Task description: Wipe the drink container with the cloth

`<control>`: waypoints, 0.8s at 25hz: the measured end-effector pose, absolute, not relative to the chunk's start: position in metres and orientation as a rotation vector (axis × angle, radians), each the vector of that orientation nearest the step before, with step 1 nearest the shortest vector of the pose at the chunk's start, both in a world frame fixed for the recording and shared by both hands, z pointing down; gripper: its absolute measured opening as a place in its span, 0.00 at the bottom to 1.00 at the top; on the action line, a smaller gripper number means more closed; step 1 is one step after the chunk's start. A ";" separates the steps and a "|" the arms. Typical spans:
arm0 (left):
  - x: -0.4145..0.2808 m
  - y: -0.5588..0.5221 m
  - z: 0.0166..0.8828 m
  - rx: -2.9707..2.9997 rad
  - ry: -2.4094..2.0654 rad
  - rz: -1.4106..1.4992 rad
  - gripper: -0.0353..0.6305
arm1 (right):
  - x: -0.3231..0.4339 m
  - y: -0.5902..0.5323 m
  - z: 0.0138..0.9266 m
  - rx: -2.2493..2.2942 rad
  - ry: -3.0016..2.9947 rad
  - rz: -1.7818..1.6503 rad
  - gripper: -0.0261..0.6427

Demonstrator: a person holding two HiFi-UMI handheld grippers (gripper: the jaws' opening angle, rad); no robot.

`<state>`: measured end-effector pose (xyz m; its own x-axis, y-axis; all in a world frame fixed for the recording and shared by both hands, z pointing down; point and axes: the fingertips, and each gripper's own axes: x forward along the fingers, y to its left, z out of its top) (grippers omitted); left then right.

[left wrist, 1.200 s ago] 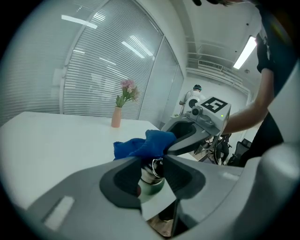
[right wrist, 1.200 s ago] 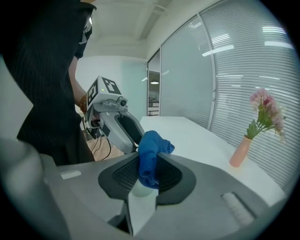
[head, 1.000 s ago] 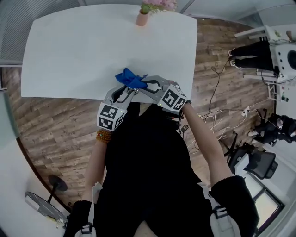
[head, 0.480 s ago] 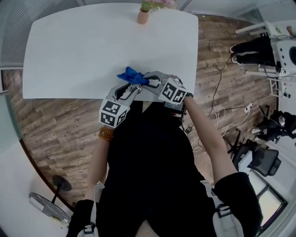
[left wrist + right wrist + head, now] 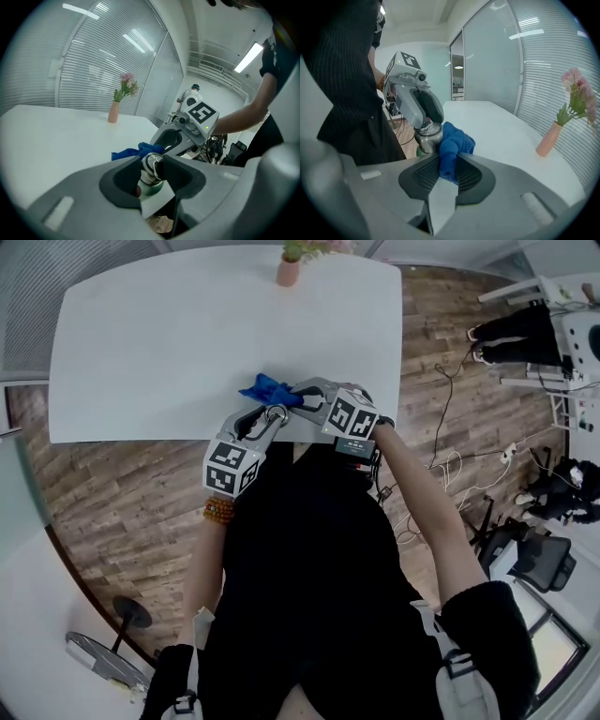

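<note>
Your left gripper [image 5: 152, 169] stays clenched on the small stainless-steel drink container [image 5: 151, 165] over the white table's [image 5: 169, 343] near edge. Your right gripper [image 5: 449, 171] grasps the blue fluffy cloth [image 5: 453, 146] against it, having edged slightly forward since a second ago.

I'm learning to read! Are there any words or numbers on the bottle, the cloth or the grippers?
None can be read.
The left cube and right cube: only black-and-white squares, no letters.
The small screen: too small to read.
The bottle and cloth: no print shows.
</note>
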<state>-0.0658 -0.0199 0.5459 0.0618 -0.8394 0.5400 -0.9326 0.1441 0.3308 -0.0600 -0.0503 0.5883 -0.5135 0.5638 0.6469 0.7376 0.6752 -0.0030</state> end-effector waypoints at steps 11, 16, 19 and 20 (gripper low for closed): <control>-0.068 -0.015 0.546 1.690 -1.798 0.193 0.29 | -0.060 -0.054 0.615 -0.964 -2.181 -0.428 0.18; -0.067 -0.021 0.547 1.686 -1.800 0.186 0.29 | -0.061 -0.060 0.636 -0.960 -2.105 -0.488 0.18; -0.066 -0.020 0.547 1.679 -1.805 0.178 0.29 | -0.061 -0.059 0.646 -0.964 -2.067 -0.507 0.18; -0.066 -0.020 0.546 1.678 -1.807 0.177 0.29 | -0.060 -0.059 0.649 -0.963 -2.058 -0.508 0.18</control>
